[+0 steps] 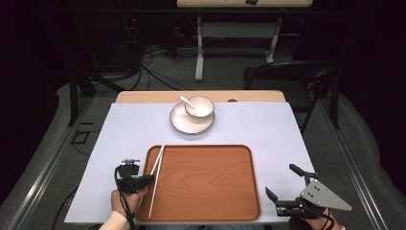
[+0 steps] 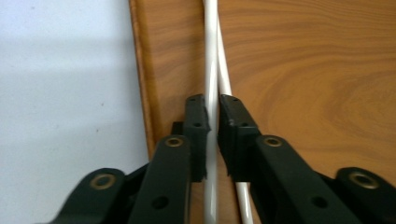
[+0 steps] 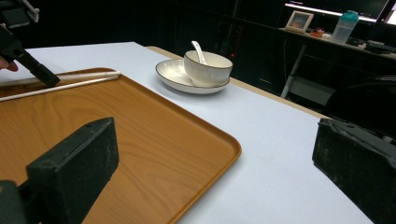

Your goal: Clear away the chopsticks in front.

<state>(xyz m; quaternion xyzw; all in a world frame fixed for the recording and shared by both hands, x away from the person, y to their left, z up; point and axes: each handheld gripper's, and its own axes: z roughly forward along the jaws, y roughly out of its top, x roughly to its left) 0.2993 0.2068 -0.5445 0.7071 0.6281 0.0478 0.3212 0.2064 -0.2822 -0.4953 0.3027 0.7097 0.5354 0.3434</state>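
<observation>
Two white chopsticks (image 1: pixel 159 160) lie along the left side of a brown wooden tray (image 1: pixel 210 187), just inside its rim. My left gripper (image 1: pixel 152 179) reaches in over that rim from the left. In the left gripper view its jaws (image 2: pixel 213 107) stand close on either side of one chopstick (image 2: pixel 212 56), with the pads against it. The second chopstick (image 2: pixel 225 79) runs under the right-hand jaw. My right gripper (image 1: pixel 280 179) hovers off the tray's right front corner, its jaws (image 3: pixel 215 158) wide apart with nothing between them.
A white bowl (image 1: pixel 199 106) with a spoon (image 1: pixel 186 100) in it stands on a white plate (image 1: pixel 184 125) behind the tray. A pale sheet (image 1: pixel 268 129) covers the table. A dark chair (image 1: pixel 292 76) stands beyond the far right corner.
</observation>
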